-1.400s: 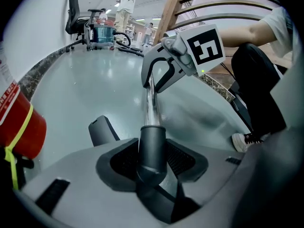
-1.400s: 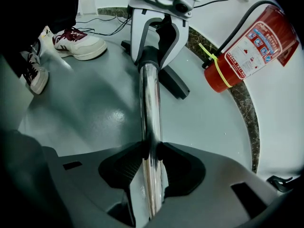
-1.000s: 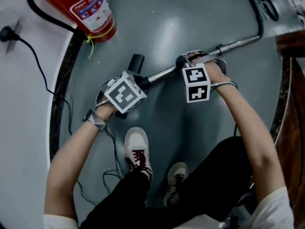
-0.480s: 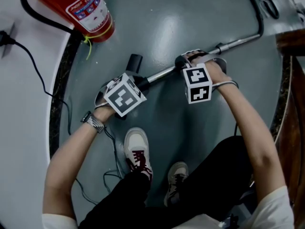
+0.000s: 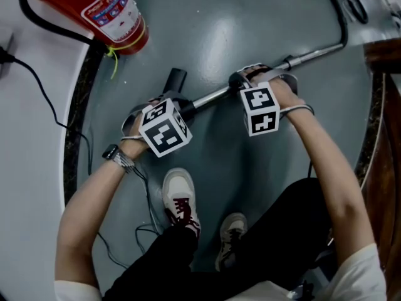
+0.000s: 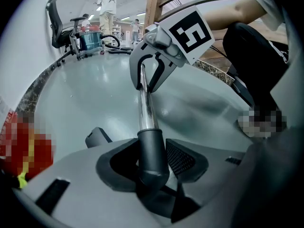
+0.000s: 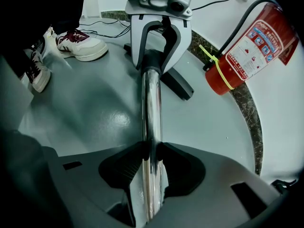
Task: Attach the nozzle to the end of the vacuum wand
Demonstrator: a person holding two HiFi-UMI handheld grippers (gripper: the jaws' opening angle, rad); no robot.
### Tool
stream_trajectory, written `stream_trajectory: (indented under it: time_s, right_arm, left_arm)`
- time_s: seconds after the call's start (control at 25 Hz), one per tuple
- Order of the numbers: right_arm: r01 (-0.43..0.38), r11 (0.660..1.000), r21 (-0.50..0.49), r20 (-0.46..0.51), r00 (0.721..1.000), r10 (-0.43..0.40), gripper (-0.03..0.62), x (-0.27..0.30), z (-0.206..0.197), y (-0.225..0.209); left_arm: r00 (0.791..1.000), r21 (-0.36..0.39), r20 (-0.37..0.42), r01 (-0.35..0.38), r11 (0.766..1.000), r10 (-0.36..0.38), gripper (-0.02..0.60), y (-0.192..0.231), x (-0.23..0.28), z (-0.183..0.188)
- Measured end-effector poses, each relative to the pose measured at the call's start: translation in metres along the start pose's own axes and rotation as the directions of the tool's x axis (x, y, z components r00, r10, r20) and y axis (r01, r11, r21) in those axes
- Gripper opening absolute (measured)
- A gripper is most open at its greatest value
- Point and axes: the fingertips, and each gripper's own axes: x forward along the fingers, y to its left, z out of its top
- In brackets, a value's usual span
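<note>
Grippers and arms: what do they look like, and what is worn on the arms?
Both claws are light grey, forked, with dark ribbed pads: left gripper, right gripper. Each carries a white cube bearing black square markers. The person wears white short sleeves and a metal-banded watch on the left wrist.

The floor (image 5: pixel 250 36) under you is smooth, glossy grey-green, edged by a dark speckled band (image 5: pixel 78 124) curving down the left of the frame. Your two shoes stand on it at lower centre, the pale one (image 5: pixel 180 196) left of the darker one (image 5: pixel 230 237). Thin cables (image 5: pixel 147 212) trail across it just left of the pale shoe. A black nozzle (image 5: pixel 176 80) lies on it above centre. The red fire extinguisher (image 5: pixel 94 5) stands at the band, upper left, and a black hose (image 5: pixel 341 17) runs along the upper right.
</note>
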Motion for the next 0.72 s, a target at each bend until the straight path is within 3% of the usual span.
stream_trajectory:
  time_s: [0.28, 0.72]
  right_arm:
    - [0.001, 1.0, -0.019, 0.0, 1.0, -0.001, 0.147, 0.001, 0.0005, 0.0004]
    - [0.004, 1.0, -0.017, -0.014, 1.0, -0.004, 0.147, 0.0038, 0.0001, 0.0022]
  left_arm:
    - [0.999, 0.103, -0.004, -0.047, 0.994, 0.048, 0.19, 0.0021, 0.0007, 0.0032]
    - [0.999, 0.033, -0.012, -0.032, 0.999, 0.032, 0.179, 0.0009, 0.0041, 0.0017]
